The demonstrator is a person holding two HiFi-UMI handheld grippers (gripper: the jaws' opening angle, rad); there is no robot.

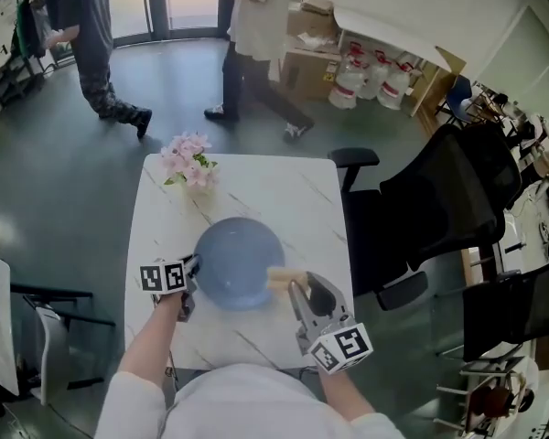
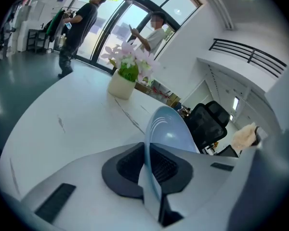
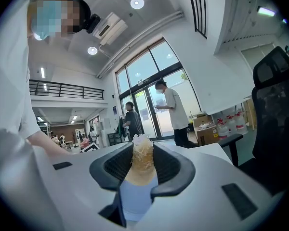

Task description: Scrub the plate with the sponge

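Clamped on plate's (image 1: 238, 262) left rim with left gripper (image 1: 193, 266); pinching sponge (image 1: 281, 278) in right gripper (image 1: 299, 293), at right rim. Likely scrubbing leftward, across plate.

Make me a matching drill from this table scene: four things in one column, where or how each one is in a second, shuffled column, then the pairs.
Things
1. plate
2. sponge
3. pot of flowers
4. office chair

Places and states
A. stands at the far edge of the table
B. squeezed between the jaws of the right gripper
C. off the table, to its right
D. pinched at its rim by the left gripper

Pairs: 1-D, 2-B, 3-A, 4-C
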